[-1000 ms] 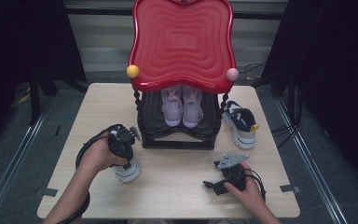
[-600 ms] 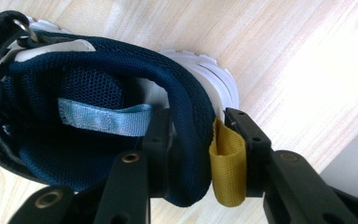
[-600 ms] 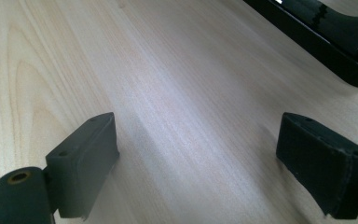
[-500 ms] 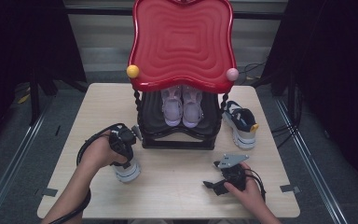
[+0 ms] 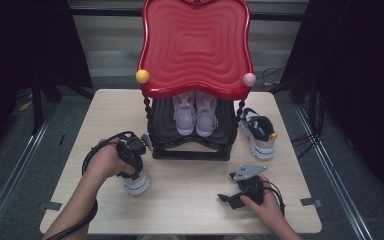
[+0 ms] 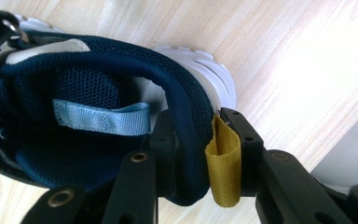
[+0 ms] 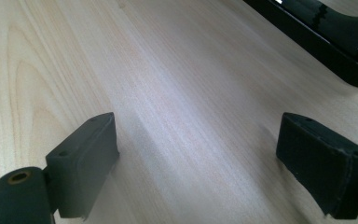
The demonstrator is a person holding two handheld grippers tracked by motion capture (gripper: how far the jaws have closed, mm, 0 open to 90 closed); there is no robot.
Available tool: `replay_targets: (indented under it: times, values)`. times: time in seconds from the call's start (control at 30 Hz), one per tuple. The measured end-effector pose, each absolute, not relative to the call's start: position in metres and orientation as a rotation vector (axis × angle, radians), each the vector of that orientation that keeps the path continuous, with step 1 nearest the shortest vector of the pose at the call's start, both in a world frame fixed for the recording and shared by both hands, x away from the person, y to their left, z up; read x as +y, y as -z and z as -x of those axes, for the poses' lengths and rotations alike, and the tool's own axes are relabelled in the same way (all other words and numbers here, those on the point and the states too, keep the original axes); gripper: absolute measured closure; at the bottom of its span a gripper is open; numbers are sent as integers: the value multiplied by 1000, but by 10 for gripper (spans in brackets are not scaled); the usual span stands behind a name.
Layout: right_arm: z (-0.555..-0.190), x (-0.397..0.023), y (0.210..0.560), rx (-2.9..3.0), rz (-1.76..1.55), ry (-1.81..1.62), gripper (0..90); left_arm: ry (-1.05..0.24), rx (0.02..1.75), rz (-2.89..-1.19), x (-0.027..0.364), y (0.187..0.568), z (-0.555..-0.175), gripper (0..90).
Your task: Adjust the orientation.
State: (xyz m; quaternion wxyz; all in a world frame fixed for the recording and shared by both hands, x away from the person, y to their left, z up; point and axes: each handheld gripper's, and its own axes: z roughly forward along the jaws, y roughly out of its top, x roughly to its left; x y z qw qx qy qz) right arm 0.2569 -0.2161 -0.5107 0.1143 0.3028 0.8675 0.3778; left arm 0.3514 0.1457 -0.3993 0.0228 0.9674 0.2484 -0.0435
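Navy mesh sneaker with a white ridged sole [image 6: 98, 93] sits at the left of the pale wooden table [image 5: 190, 200], just in front of the rack's left corner. The left gripper [image 6: 193, 154] grasps it at the heel: 1 jaw sits inside the padded collar, the other presses the mustard-yellow webbing pull loop [image 6: 223, 168] from outside, and the jaws have just been closing onto that collar. In the high view the person's left hand [image 5: 105, 160] comes down over the shoe, so little more than its white sole shows beneath.

Middle of the table: a black 2-tier shoe rack with twisted posts [image 5: 192, 145], topped by a glossy red wavy tray [image 5: 196, 47], holds 1 pair of lilac sneakers [image 5: 195, 112] on its shelf. Just right of the rack stands the matching navy-and-white sneaker [image 5: 257, 132].

At the front right, the right gripper [image 5: 237, 192] rests low over bare wood with its jaws spread wide and nothing between them.

Risks, as I judge them: the grip takes only soft collar padding and a loose loop, so on lifting the shoe may swing toe-down, slip out, or pull free by the loop alone. With the rack corner so near, a swinging toe could knock a post or catch under the tray's rim.
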Motion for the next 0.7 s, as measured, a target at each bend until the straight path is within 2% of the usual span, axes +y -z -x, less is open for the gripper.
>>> replay_targets:
  times: [0.7]
  values:
    - [-257,-216,511,2542,-885,-1108,118,227,827,-2988,142,399,-357,741]
